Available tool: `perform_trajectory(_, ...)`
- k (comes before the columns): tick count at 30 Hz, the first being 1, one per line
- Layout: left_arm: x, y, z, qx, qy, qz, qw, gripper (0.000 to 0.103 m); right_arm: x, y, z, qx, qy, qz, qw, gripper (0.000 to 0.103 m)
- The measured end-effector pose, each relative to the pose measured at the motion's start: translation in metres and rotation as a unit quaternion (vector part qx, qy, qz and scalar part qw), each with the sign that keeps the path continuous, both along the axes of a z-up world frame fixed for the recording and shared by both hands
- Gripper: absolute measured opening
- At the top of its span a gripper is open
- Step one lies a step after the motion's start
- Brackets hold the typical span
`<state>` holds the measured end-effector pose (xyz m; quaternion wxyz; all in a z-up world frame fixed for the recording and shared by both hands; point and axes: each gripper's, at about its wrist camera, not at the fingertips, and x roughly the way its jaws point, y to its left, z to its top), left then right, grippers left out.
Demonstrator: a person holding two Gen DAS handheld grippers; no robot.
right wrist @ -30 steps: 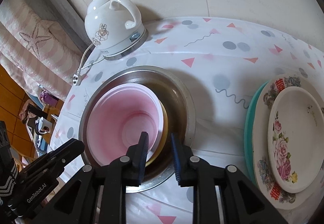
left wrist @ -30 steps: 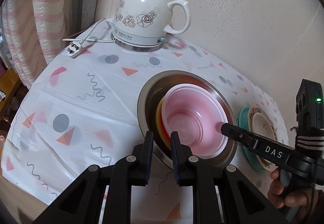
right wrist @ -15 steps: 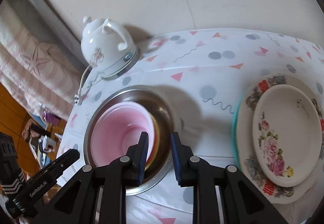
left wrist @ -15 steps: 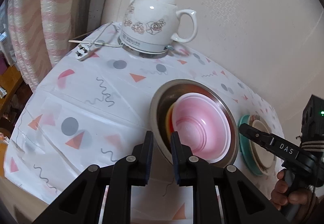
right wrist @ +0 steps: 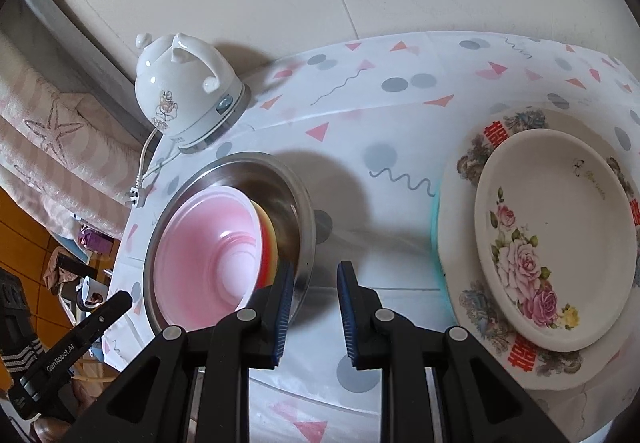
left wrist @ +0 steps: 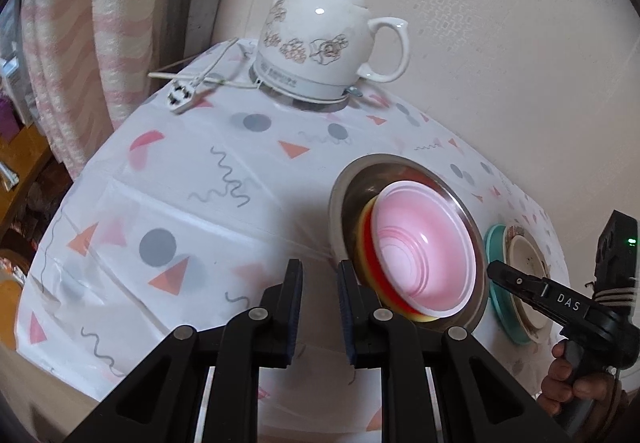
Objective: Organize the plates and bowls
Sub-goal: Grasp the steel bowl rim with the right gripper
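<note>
A steel bowl stands mid-table with a yellow-and-red bowl nested in it and a pink bowl on top. To its right is a plate stack: a small rose plate on a larger floral plate on a teal plate. My left gripper hovers at the steel bowl's near-left rim, jaws nearly together and empty. My right gripper hangs between the bowls and the plates, also narrow and empty.
A white flowered kettle sits on its base at the back by the wall, its cord and plug trailing left. The patterned tablecloth drops off at the left and near edges. A striped curtain hangs at the left.
Both grippers have drawn back from the bowl stack, which now looks smaller. The right gripper has shifted right, off the steel bowl's rim toward the plates. Both stay narrow and empty.
</note>
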<state>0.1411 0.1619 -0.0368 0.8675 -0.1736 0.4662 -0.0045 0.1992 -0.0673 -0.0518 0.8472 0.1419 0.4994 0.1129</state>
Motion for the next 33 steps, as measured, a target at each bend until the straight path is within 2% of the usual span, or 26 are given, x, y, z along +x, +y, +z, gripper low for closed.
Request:
perform_trajectory(6, 0.012, -0.007, -0.004, 0.016, 0.004, -0.016, 0.9997, 0.018, 0.003, 0.001, -0.003, -0.004, 0.006, 0.005, 1.0, 0.022)
perform_trajectory(24, 0.046, -0.013, -0.021, 0.033, 0.021, -0.053, 0.9978, 0.018, 0.016, 0.014, -0.011, -0.015, 0.024, 0.027, 0.999, 0.02)
perform_trajectory(26, 0.046, -0.014, -0.023, 0.031, 0.021, -0.055, 0.9978, 0.018, 0.018, 0.017, -0.011, -0.019, 0.021, 0.032, 0.999, 0.017)
perform_trajectory(33, 0.051, -0.013, -0.027, 0.021, 0.016, -0.07, 0.9972, 0.018, 0.023, 0.023, -0.016, -0.018, 0.032, 0.033, 0.999, 0.017)
